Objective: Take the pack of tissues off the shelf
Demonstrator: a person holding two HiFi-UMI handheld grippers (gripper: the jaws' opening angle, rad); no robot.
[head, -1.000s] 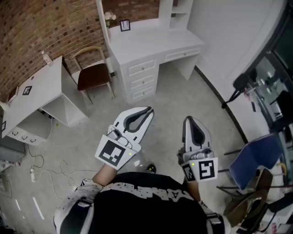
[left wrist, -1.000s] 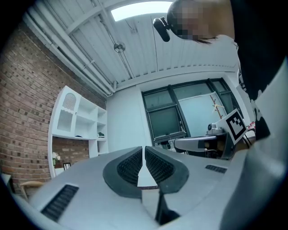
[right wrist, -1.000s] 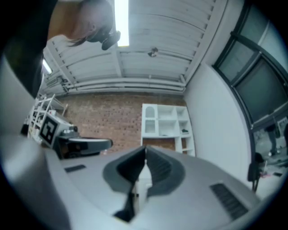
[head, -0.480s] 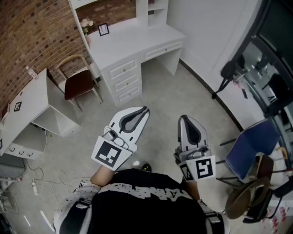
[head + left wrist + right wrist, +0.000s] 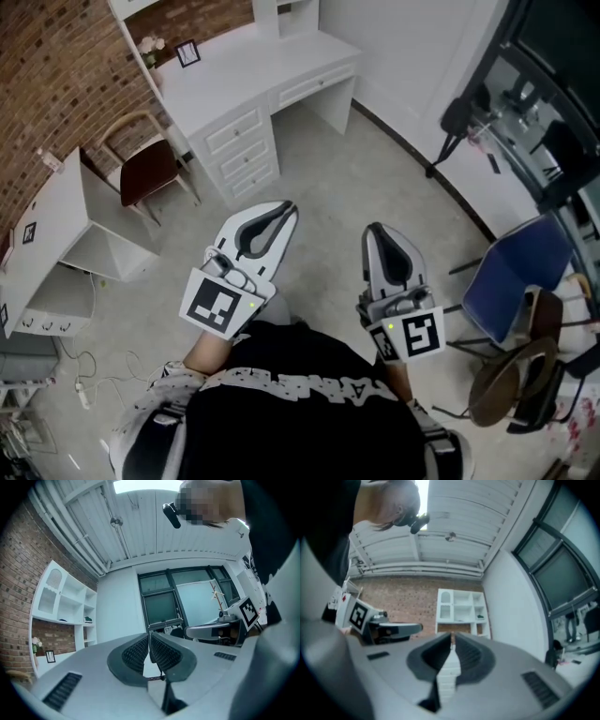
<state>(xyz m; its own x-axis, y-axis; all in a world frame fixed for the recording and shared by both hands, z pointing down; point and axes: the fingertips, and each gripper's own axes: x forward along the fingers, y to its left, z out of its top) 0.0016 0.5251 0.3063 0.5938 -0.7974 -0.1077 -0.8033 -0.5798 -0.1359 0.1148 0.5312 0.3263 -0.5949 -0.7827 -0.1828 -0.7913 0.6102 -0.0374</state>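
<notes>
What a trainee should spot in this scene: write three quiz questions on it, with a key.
1. True or false: the left gripper and the right gripper are both shut, with nothing between the jaws.
2. Which seat stands beside the drawers of the white desk?
A. the wooden chair with a brown seat
B. a blue folding chair
C. a green sofa
3. Fill in: the small picture frame stands on the white ____.
Key: 1 true; 2 A; 3 desk.
</notes>
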